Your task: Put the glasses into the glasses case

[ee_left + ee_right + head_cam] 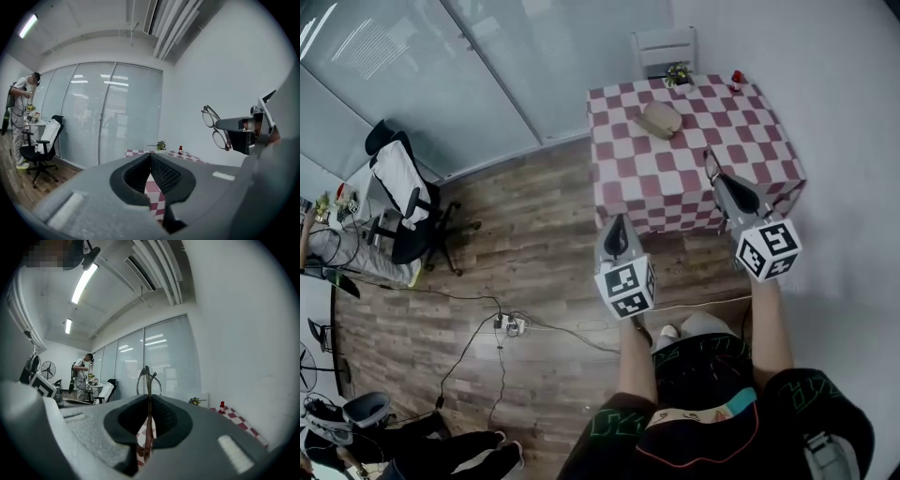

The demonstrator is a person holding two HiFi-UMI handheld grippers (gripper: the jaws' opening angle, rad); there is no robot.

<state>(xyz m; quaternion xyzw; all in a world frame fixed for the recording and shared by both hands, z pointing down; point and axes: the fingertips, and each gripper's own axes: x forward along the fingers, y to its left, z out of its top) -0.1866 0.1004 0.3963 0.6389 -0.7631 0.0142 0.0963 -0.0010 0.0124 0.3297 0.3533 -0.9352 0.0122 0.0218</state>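
Observation:
My right gripper is shut on the thin-framed glasses, held in the air over the near right edge of the checkered table. In the right gripper view the glasses stand edge-on, pinched between the jaws of the right gripper. The tan glasses case lies closed on the far middle of the table. My left gripper hangs in front of the table's near left corner, jaws shut and empty. In the left gripper view, the left gripper points at the table and the glasses show at the right.
A small plant and a red bottle stand at the table's far edge, a white chair behind it. A black office chair and floor cables lie left. A person stands far off by the glass wall.

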